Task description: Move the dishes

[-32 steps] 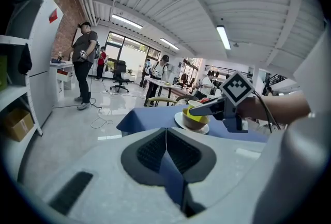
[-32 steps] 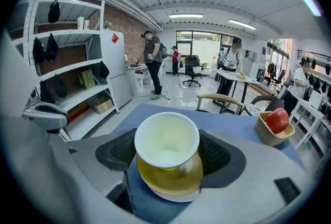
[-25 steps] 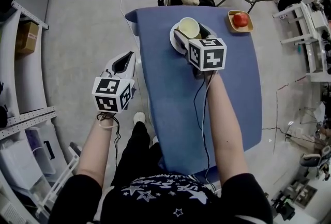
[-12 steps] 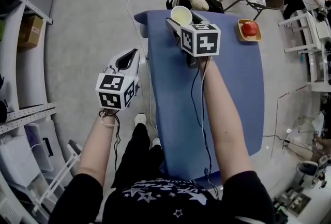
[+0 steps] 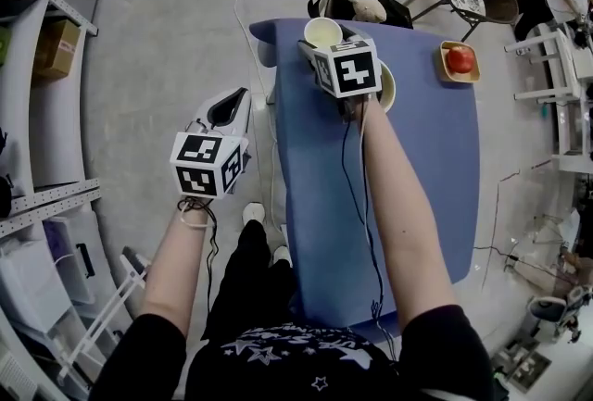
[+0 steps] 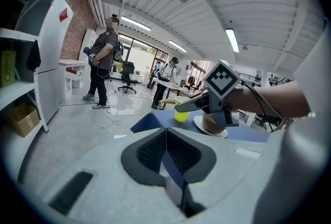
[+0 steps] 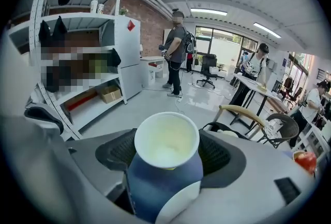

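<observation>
A pale yellow cup (image 5: 323, 31) hangs over the far left corner of the blue table (image 5: 417, 195), with my right gripper (image 5: 320, 40) shut on it. In the right gripper view the cup (image 7: 166, 140) sits upright between the jaws of that gripper (image 7: 168, 161), its mouth open and empty. Behind the marker cube, a white plate (image 5: 385, 86) holding a tan bowl stays on the table. The left gripper view shows the cup (image 6: 182, 113) and the plate (image 6: 207, 130) from the side. My left gripper (image 5: 230, 105) is shut and empty, off the table's left side above the floor.
At the table's far right corner lies a small wooden tray with a red apple (image 5: 460, 61). Beyond the far edge is a chair carrying a dark bag and a plush toy (image 5: 369, 8). Metal shelves (image 5: 42, 195) line the left. People stand in the background (image 7: 178, 52).
My right gripper has lifted the cup off the plate and carried it away and to the left, over the table's far left corner. The left gripper has stayed put.
</observation>
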A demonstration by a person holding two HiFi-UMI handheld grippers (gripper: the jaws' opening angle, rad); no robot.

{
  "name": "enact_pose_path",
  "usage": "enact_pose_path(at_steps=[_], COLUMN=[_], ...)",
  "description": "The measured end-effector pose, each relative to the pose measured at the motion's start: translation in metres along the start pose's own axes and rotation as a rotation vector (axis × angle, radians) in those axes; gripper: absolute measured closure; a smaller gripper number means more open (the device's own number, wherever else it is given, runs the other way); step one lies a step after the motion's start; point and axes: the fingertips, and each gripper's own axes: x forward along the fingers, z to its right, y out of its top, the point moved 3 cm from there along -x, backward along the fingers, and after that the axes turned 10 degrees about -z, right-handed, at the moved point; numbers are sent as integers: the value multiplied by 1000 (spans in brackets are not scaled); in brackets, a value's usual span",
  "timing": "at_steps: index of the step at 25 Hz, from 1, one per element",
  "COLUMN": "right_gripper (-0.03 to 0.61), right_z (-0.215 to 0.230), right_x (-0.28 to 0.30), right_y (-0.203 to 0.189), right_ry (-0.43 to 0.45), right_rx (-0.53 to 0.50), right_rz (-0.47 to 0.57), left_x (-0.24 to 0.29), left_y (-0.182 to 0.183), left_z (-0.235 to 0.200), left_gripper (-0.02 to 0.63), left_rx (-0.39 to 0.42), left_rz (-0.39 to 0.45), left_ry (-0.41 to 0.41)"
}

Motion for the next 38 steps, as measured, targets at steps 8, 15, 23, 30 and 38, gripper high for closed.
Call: enact_pose_path(at_steps=[8, 15, 23, 30, 38], right_gripper=[204, 202, 202, 202, 202], right_z=[-1, -4, 0, 4, 30], right_x=[5, 4, -6, -37, -95], right_y=[-3, -3, -7, -11, -36], right_ry=[11, 32, 40, 33, -19], right_rx=[-13, -41, -2, 28, 128], right_rz=[-19, -12, 15, 62, 139], left_x=[2, 1, -2, -11, -27], left_y=[-4, -4, -3, 4, 15], left_z=[3, 5, 9, 21, 49], left_gripper=[592, 592, 592, 592, 592], left_rx=[-5, -3, 3, 21, 53], left_rz=[-6, -10, -8, 2, 22], left_ry=[-6, -4, -4, -7, -17])
